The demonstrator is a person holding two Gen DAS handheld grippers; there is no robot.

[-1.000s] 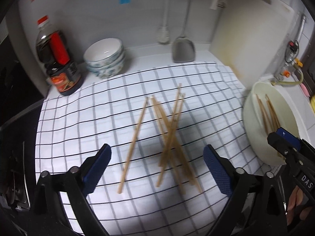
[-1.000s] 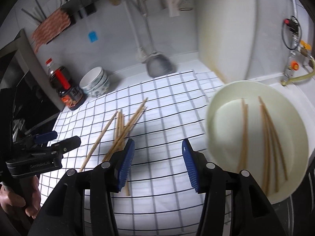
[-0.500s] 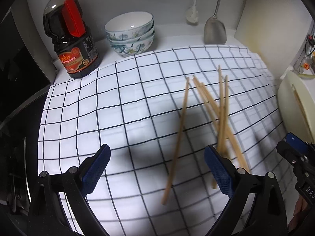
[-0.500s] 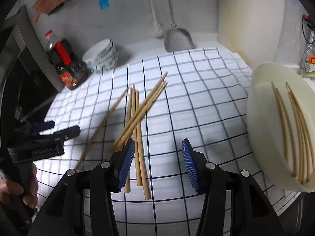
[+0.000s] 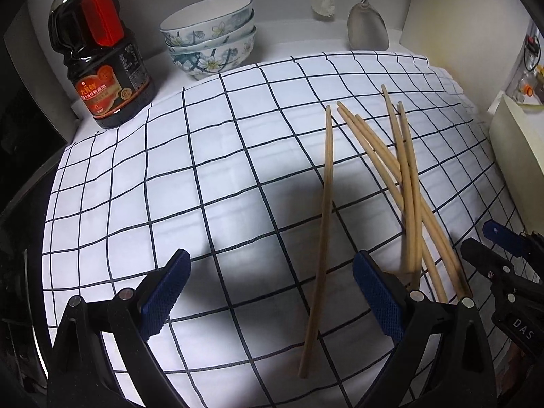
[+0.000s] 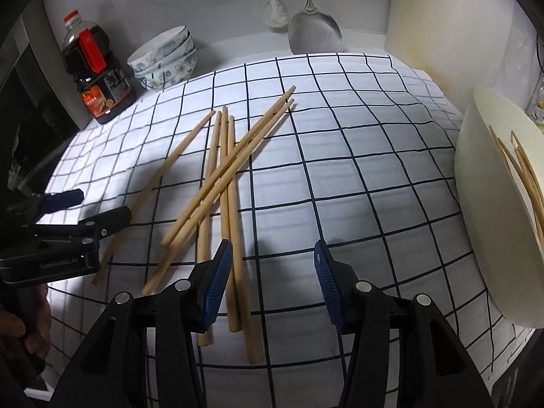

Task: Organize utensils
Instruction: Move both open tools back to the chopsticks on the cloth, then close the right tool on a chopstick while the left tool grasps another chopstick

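The left gripper (image 5: pixel 270 292) hung with jaws wide and empty over the checked cloth (image 5: pixel 210 156), one stray chopstick (image 5: pixel 323 224) lying between them. Crossed chopsticks (image 6: pixel 224 183) lay mid-bench; the right gripper (image 6: pixel 270 278), jaws half open and empty, likely needed a shift left to straddle one stick before closing. More sticks sat in the basin (image 6: pixel 476 204)

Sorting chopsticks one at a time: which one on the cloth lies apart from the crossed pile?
The lone chopstick on the left of the pile, nearest the left gripper. It touches no other; the rest overlap.
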